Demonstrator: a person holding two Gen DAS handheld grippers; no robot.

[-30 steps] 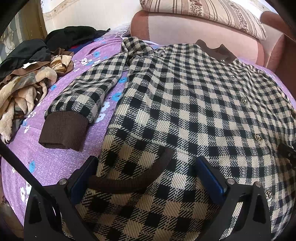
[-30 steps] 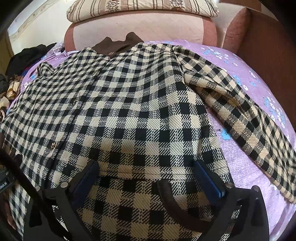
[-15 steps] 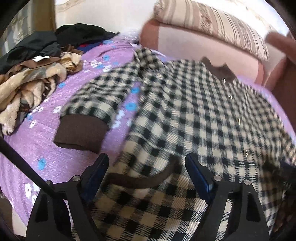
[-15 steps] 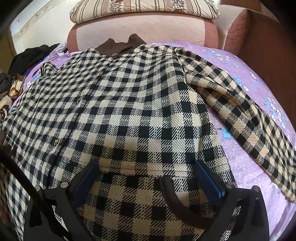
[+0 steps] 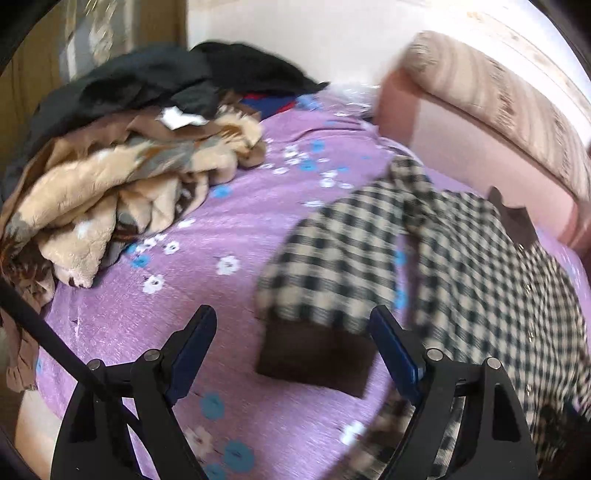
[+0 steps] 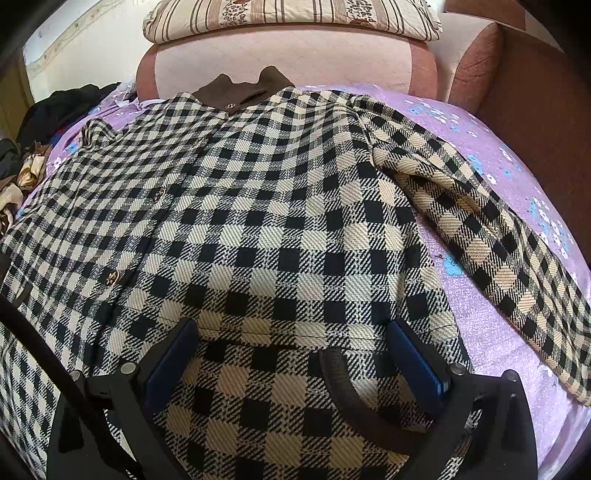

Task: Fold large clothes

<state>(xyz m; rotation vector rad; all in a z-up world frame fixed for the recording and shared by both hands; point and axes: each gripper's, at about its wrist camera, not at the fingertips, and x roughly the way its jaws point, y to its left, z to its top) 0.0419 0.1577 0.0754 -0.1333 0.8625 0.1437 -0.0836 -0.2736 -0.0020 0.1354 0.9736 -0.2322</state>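
Note:
A black-and-cream checked jacket (image 6: 280, 206) with a brown collar (image 6: 243, 88) lies spread flat on the purple flowered bedsheet (image 5: 207, 258). In the left wrist view, blurred by motion, its left sleeve (image 5: 343, 254) ends in a brown cuff (image 5: 314, 358). My left gripper (image 5: 291, 325) is open and hovers over that cuff, which shows between the jaws with no pad pressing on it. My right gripper (image 6: 293, 332) is open over the jacket's lower front, by a curved brown pocket trim (image 6: 351, 398). The right sleeve (image 6: 480, 221) lies out to the side.
A heap of beige and brown clothes (image 5: 122, 184) with black garments (image 5: 147, 81) sits at the bed's far left. A pink padded headboard (image 6: 280, 55) carries a striped pillow (image 6: 291, 14). A brown upholstered side (image 6: 535, 92) borders the right.
My left gripper swung left and up, from over the jacket's front pocket to over the left sleeve's cuff, and its jaws narrowed a little. The right gripper stayed still.

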